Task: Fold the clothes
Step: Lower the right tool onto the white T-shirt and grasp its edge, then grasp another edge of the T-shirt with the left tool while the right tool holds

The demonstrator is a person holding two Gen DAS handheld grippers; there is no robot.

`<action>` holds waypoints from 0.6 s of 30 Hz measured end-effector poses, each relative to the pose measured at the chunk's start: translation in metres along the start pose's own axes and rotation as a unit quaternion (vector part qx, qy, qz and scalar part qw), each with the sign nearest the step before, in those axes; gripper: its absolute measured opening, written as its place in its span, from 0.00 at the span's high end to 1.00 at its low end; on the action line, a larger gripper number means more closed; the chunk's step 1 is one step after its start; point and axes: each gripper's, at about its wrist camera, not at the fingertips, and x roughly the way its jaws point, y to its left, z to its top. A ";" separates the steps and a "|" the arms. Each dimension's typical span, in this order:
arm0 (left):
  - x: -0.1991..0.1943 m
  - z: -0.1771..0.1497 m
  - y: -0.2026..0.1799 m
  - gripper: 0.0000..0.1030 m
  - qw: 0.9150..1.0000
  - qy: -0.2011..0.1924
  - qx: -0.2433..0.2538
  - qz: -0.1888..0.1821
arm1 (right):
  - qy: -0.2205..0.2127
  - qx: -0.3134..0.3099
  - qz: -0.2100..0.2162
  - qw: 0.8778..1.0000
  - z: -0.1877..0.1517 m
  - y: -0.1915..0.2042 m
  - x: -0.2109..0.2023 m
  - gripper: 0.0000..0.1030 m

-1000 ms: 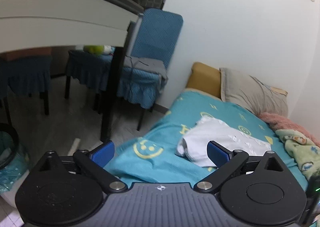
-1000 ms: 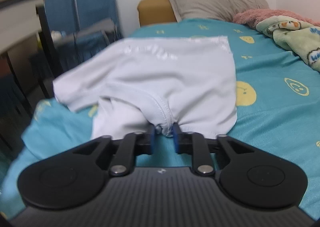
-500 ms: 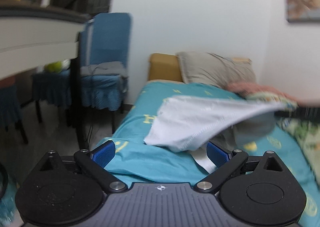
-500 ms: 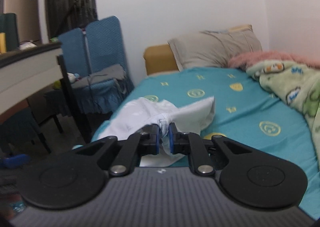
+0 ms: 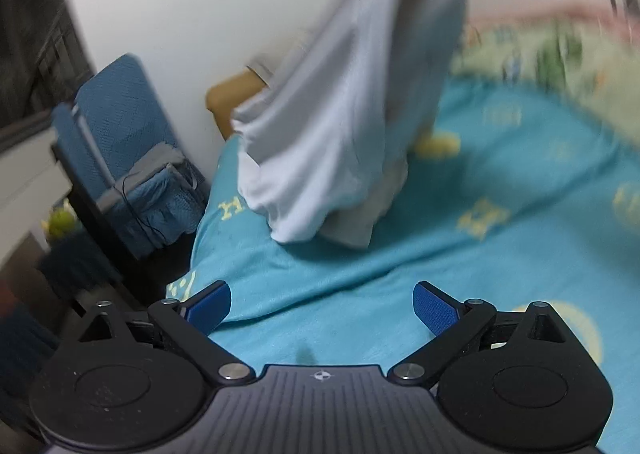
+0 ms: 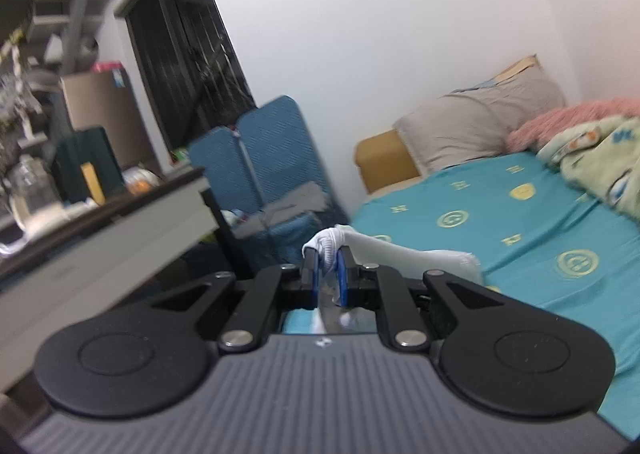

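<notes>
The white garment hangs with its long axis near vertical, upper end out of the frame's top and lower hem just touching the teal bedsheet close to the bed's left edge, where the sheet drops toward a blue chair. Open sheet lies to the right as far as the crumpled green blanket. The left gripper hovers low over the sheet, fingers spread wide and empty, well short of the hem. Only the right wrist view shows the right gripper clenched on a bunched fold of the garment, with the grey pillow and cluttered worktop beyond.
</notes>
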 end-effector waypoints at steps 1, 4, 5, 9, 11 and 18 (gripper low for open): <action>0.009 0.001 -0.007 0.05 1.000 0.008 0.021 0.005 | 0.000 0.009 0.006 1.000 0.000 -0.006 0.001 0.87; 0.040 0.003 -0.022 0.05 0.997 0.024 0.065 0.022 | -0.005 0.034 0.020 0.999 0.002 -0.024 0.004 0.87; 0.049 0.005 -0.023 0.07 0.997 0.025 0.066 0.026 | -0.011 0.043 0.023 0.999 0.003 -0.031 0.004 0.87; 0.065 0.020 -0.012 0.24 0.999 0.025 0.030 0.016 | -0.031 0.082 0.016 0.996 0.002 -0.065 0.013 0.87; 0.073 0.027 -0.006 0.39 1.000 0.025 0.011 0.011 | -0.025 0.108 0.010 0.994 -0.001 -0.081 0.022 0.87; 0.096 0.052 0.014 0.93 0.998 0.023 -0.054 -0.008 | -0.002 0.086 -0.027 0.996 -0.009 -0.087 0.048 0.87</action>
